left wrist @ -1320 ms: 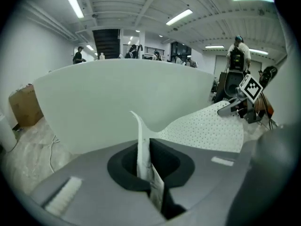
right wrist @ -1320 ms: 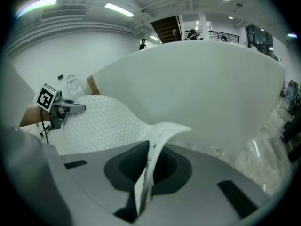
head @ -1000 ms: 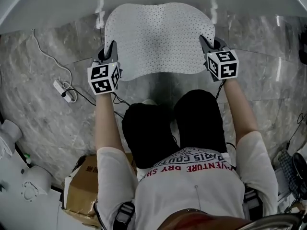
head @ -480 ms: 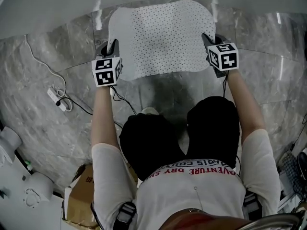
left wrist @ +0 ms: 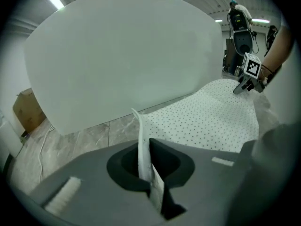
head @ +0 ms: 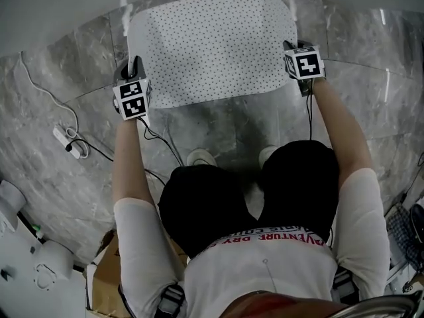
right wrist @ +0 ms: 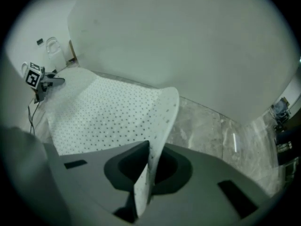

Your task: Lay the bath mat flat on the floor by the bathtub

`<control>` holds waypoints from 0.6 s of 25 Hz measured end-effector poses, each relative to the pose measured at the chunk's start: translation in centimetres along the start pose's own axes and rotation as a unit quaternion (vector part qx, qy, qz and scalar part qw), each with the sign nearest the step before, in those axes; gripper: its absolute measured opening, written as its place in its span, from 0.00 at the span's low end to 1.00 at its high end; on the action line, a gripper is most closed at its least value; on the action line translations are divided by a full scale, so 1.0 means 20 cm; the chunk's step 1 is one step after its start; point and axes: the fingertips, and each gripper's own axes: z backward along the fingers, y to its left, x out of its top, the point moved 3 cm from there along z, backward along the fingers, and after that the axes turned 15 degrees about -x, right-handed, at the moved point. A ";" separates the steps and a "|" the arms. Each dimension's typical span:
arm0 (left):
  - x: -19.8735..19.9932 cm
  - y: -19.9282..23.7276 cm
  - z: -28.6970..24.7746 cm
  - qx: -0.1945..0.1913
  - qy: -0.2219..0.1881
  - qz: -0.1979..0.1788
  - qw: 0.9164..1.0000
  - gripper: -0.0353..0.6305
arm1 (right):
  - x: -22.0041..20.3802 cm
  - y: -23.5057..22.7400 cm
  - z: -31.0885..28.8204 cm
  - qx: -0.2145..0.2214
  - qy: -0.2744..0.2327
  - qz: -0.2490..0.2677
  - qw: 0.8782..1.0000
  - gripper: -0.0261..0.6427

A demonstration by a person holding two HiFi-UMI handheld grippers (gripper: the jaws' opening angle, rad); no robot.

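The white bath mat [head: 212, 45], dotted with small holes, is spread over the grey marble floor [head: 218, 124] beside the white bathtub [head: 59, 5]. My left gripper [head: 136, 66] is shut on the mat's near left edge, which stands pinched between the jaws in the left gripper view [left wrist: 146, 166]. At the near right corner my right gripper [head: 292, 49] is shut on the mat, and its raised edge [right wrist: 162, 121] curls up out of the jaws [right wrist: 145, 173]. The mat [left wrist: 211, 121] stretches between the two grippers, close to the tub wall [left wrist: 122, 55].
A power strip [head: 66, 142] with a white cable lies on the floor at the left. A cardboard box [head: 106, 277] and white equipment [head: 40, 264] stand at the lower left. The person's knees and shoes [head: 199, 156] are just behind the mat.
Both grippers have moved forward toward the tub and farther apart, carrying the mat with them. The mat now looks wider and more stretched out.
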 end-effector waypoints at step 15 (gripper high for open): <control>-0.26 0.24 -0.06 0.055 0.016 0.123 0.991 0.65 | -0.19 -0.21 -0.15 -0.065 0.036 -0.038 0.996 0.44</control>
